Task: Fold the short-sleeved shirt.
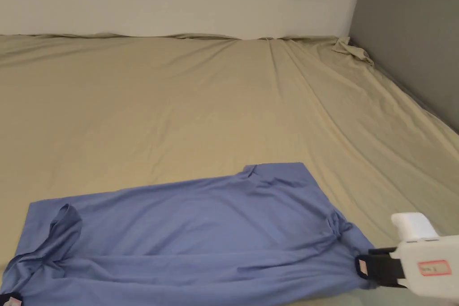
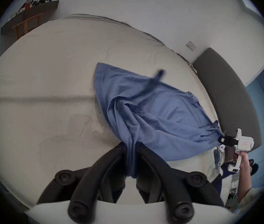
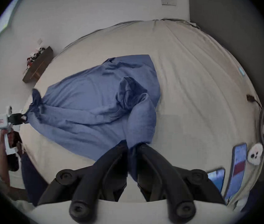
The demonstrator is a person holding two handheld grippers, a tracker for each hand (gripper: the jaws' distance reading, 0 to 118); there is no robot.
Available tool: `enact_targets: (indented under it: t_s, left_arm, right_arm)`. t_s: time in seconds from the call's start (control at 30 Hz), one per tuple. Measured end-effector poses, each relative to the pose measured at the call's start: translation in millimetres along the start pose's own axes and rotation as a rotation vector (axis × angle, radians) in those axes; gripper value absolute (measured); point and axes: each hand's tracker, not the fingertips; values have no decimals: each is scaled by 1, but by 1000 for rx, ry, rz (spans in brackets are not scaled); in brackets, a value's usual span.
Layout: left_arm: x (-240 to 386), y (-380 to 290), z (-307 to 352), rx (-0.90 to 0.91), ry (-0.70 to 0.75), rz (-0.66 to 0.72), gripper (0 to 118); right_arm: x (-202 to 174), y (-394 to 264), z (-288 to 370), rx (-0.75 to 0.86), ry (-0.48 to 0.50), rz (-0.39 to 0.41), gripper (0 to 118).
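head view, blue short-sleeved shirt [image 1: 201, 235] spread across the beige bed [image 1: 179, 105], left gripper [image 2: 130, 153] clenched on one bunched end, right gripper [image 3: 133, 148] clenched on the other

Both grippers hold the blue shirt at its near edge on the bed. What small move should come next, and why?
Probably carry both ends forward, away from the person, and lay the near edge over the far half. The left gripper and the right gripper are each shut on one end of the blue short-sleeved cotton shirt, which lies spread across the beige bed sheet with open sheet beyond it.
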Motion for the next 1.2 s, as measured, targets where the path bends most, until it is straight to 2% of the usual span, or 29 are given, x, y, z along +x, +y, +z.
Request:
enact_targets:
  t_s: [0.1, 0.2, 0.27, 0.37, 0.5, 0.6, 0.9, 0.93, 0.97, 1.0, 1.03, 1.07, 1.1, 1.13, 1.2]
  left_arm:
    - [-15, -12, 18, -28, -37, 32, 8]
    - [-10, -33, 32, -76, -56, 30, 8]
    - [-10, -45, 38, -121, -21, -18, 8]
    - [-7, -63, 40, -196, 17, -70, 8]
    - [-14, -80, 31, -278, 87, -143, 8]
    - [-20, -88, 20, -307, 103, -148, 8]
    - [-39, -106, -12, -357, 140, -97, 8]
    - [-36, -107, -16, -356, 156, -87, 8]
    - [-26, -108, -13, -346, 163, -88, 9]
    - [-18, -108, -9, -331, 162, -102, 15]
    - [-10, -105, -4, -313, 164, -138, 26]
    - [-2, -100, 3, -280, 156, -171, 71]
    - [6, -96, 14, -231, 136, -189, 106]
    - [12, -90, 20, -192, 122, -200, 118]
    - [23, -78, 34, -100, 139, -199, 118]
  right_arm:
    - [0, -26, 17, -72, 32, -51, 12]
    - [-9, -55, 29, -132, 8, -14, 12]
    - [-19, -73, 34, -173, -14, 20, 12]
    - [-34, -95, 35, -232, -75, 116, 12]
    - [-43, -114, 18, -295, -73, 138, 12]
    - [-37, -119, -1, -352, -80, 124, 12]
    - [-25, -125, -28, -371, -67, 72, 12]
    - [-24, -124, -28, -366, -63, 57, 14]
    - [-24, -123, -25, -357, -63, 45, 28]
    - [-24, -122, -19, -328, -49, 33, 53]
    - [-22, -120, -11, -296, -18, 16, 90]
    - [-21, -117, -2, -267, 12, -4, 118]
    - [-20, -112, 7, -235, 50, -30, 118]
    - [-20, -104, 20, -154, 96, -72, 118]
    - [-22, -84, 40, -26, 156, -121, 118]
